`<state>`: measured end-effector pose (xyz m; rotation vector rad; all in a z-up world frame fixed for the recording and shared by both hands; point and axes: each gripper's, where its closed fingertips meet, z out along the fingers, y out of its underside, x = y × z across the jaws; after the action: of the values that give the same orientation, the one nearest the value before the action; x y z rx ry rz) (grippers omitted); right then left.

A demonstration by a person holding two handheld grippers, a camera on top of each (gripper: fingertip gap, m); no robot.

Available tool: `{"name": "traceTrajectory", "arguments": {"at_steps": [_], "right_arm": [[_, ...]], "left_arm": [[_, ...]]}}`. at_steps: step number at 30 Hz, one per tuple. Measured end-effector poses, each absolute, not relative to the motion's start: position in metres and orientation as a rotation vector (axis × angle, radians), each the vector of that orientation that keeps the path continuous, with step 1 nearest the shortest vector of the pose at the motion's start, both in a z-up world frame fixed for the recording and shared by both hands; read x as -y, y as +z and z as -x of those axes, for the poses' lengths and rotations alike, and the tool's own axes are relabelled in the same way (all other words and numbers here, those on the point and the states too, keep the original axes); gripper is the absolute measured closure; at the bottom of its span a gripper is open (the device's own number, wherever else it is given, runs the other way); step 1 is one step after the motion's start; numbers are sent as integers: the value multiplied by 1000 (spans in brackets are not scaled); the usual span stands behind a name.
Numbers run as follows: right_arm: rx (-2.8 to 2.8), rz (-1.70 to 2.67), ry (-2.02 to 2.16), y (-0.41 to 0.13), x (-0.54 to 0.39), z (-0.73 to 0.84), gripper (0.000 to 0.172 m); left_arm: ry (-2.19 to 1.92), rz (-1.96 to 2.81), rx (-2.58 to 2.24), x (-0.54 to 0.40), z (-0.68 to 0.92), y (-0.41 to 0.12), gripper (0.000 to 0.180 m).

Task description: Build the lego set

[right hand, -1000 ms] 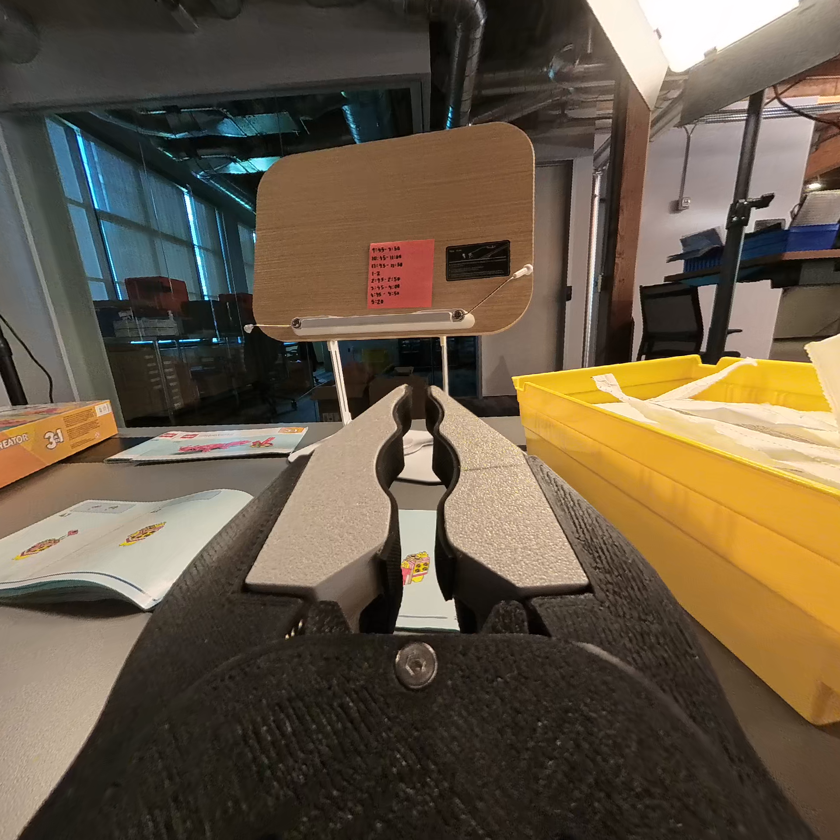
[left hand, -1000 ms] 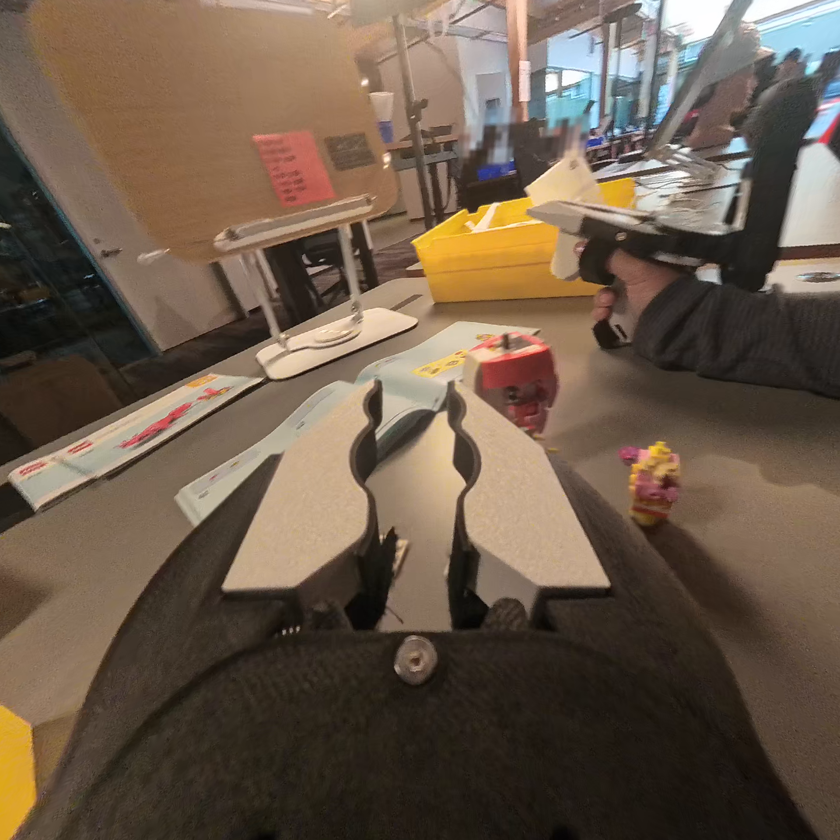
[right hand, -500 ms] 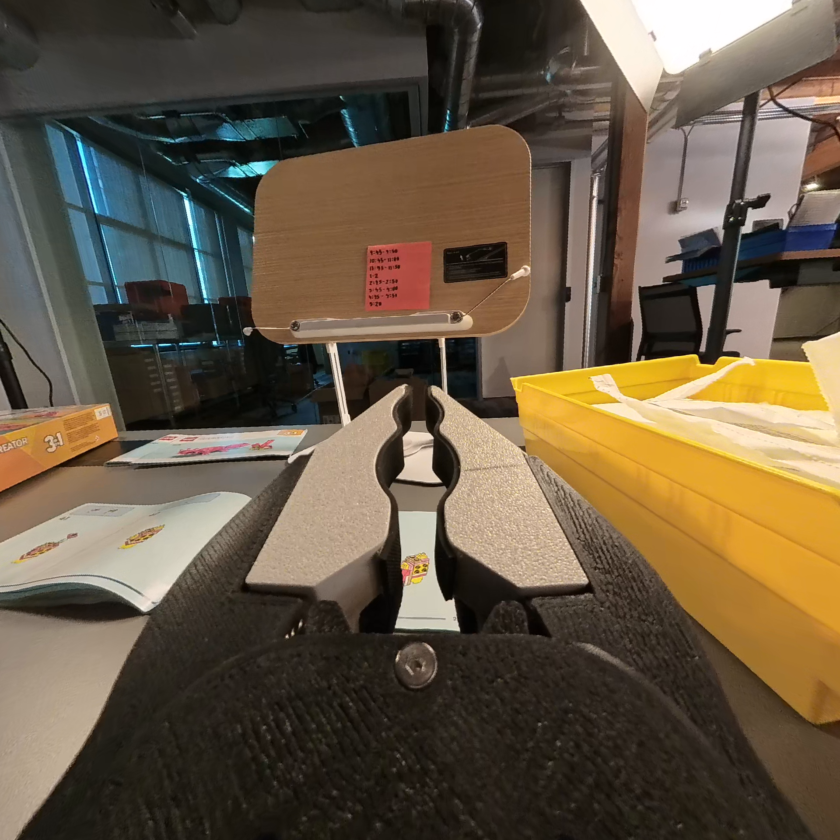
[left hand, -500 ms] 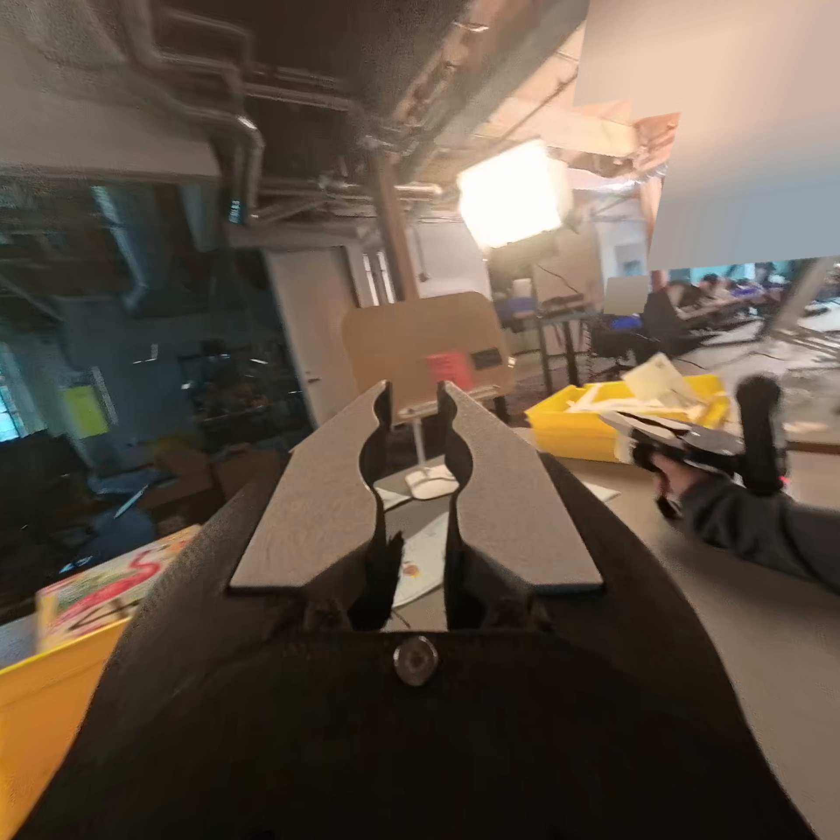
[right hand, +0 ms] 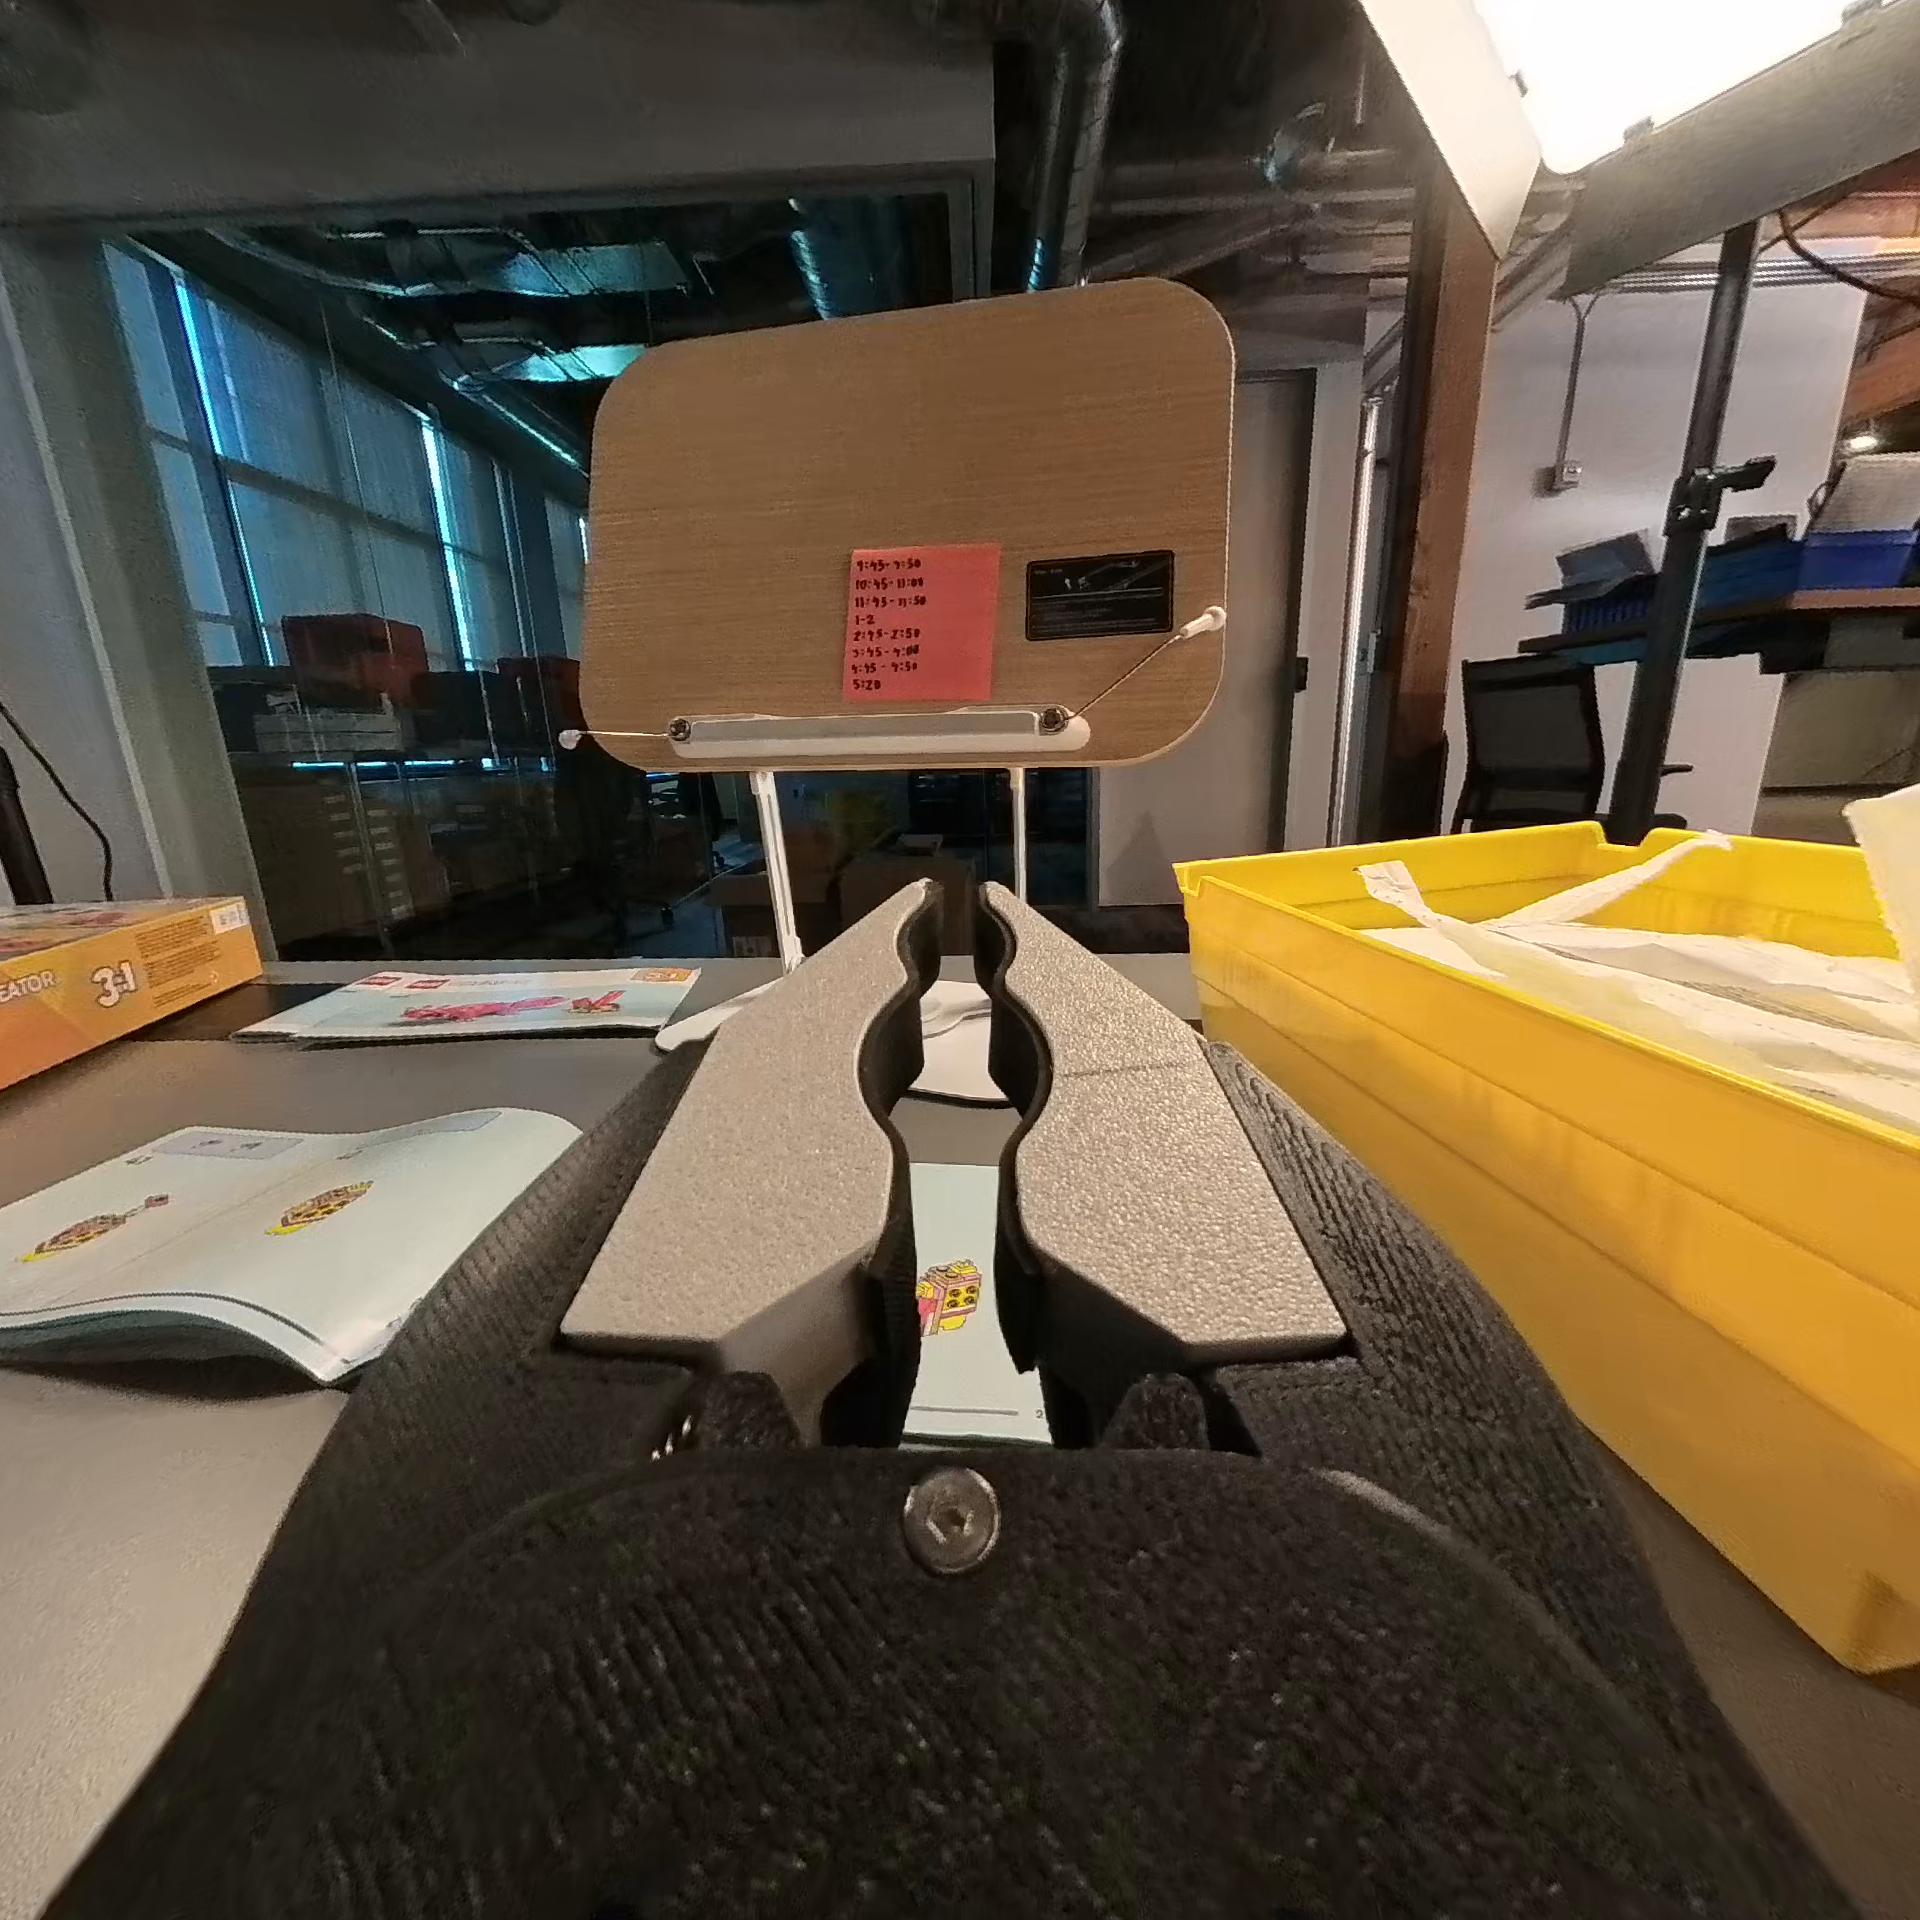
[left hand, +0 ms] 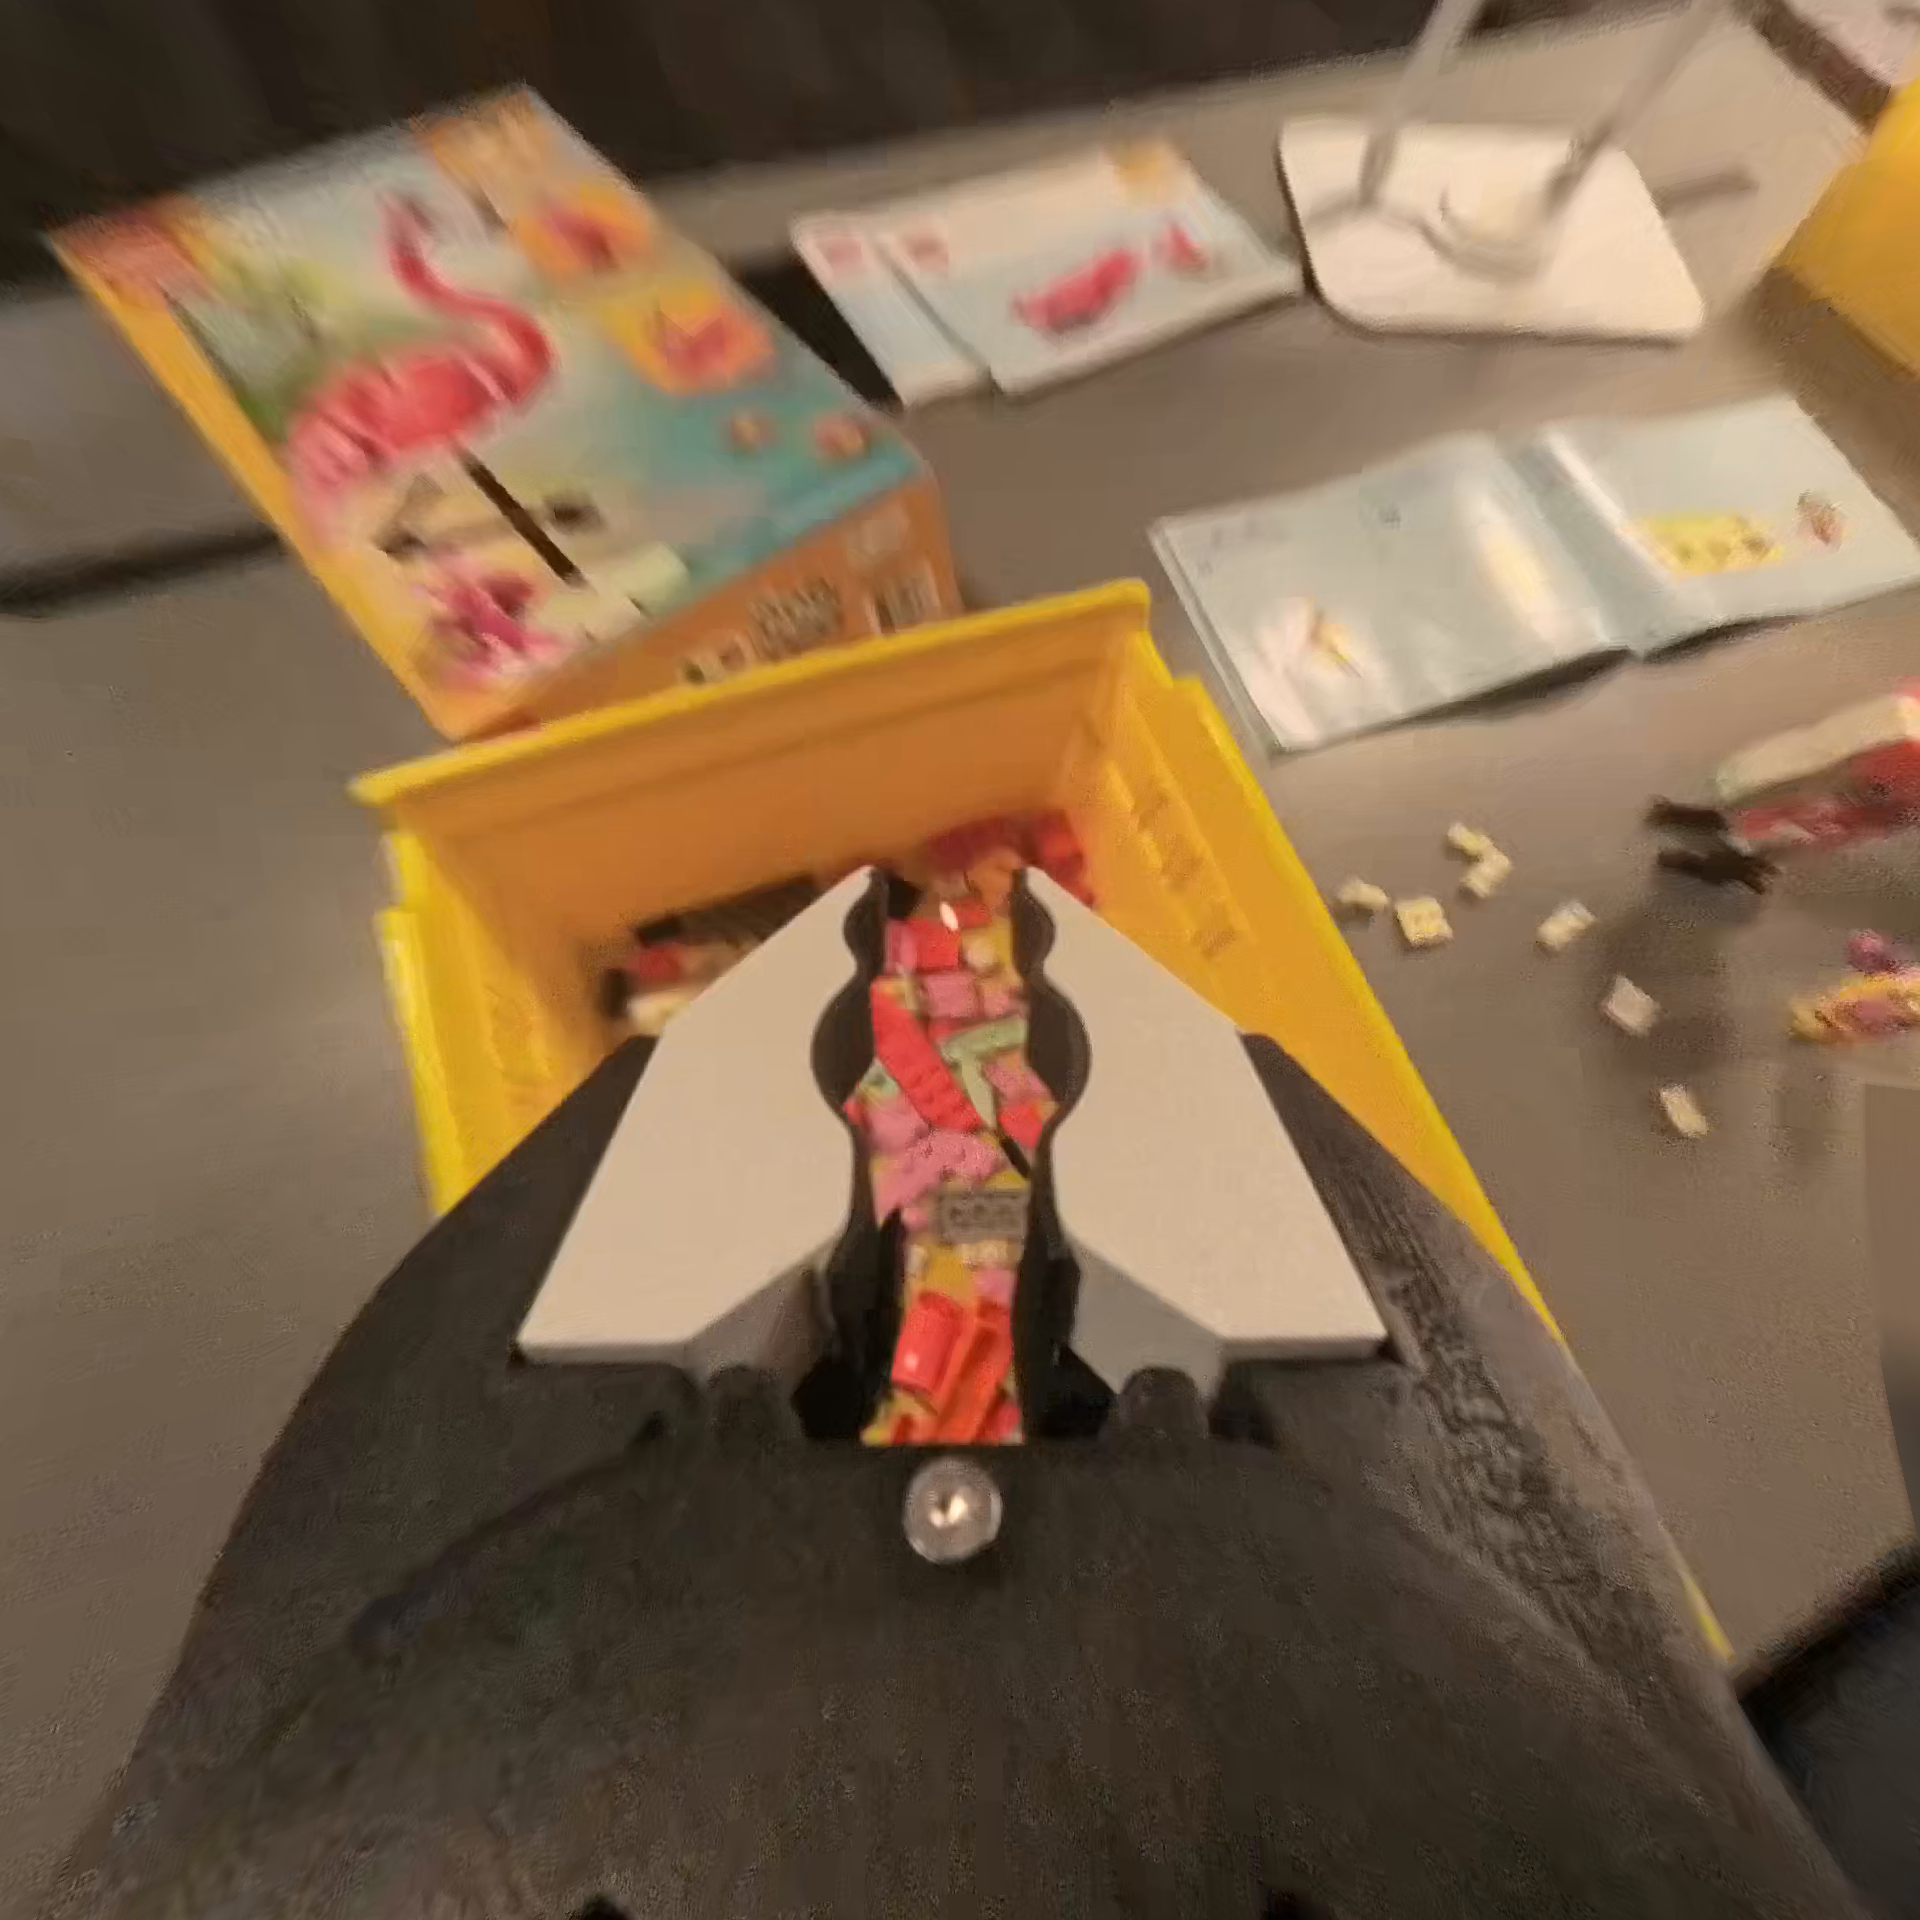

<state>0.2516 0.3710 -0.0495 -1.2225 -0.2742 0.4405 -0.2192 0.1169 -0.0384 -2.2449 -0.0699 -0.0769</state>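
My left gripper [left hand: 951, 883] is open and empty. It points down into a yellow bin [left hand: 748, 748] filled with loose red, pink and green bricks [left hand: 940, 1049], which show through the gap between its fingers. The view is blurred by motion. My right gripper [right hand: 956, 891] is shut, with nothing between its tips. It sits low over an open instruction booklet [right hand: 260, 1226] on the grey table. Straight ahead of it is a wooden book stand [right hand: 904, 520]. Close on its right is a second yellow bin [right hand: 1558, 1143] holding white paper bags.
Beyond the brick bin lie a colourful cardboard box [left hand: 499, 416], closed booklets [left hand: 1039, 270] and the stand's white base [left hand: 1486, 239]. To the bin's right are an open booklet [left hand: 1538, 561], several small cream bricks [left hand: 1423, 914], a red model [left hand: 1829, 779] and a pink-yellow model [left hand: 1860, 1008]. Left tips to right tips: about 55 cm. My right gripper is the nearer one to the red model [left hand: 1829, 779]: about 25 cm, against 30 cm.
My left gripper swung up off the table, then left and down over the brick bin. Its fingers stayed apart. My right gripper has not moved and stayed shut.
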Motion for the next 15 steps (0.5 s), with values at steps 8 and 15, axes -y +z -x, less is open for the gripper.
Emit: {"name": "traceTrajectory", "arguments": {"at_steps": [8,15], "right_arm": [[402,1205,361,-50,-365,-233,169],[400,1205,365,-50,-365,-233,169]], "left_arm": [[-350,2625,182,-131,220,-108,161],[-284,2860,136,-96,215,-139,157]]}}
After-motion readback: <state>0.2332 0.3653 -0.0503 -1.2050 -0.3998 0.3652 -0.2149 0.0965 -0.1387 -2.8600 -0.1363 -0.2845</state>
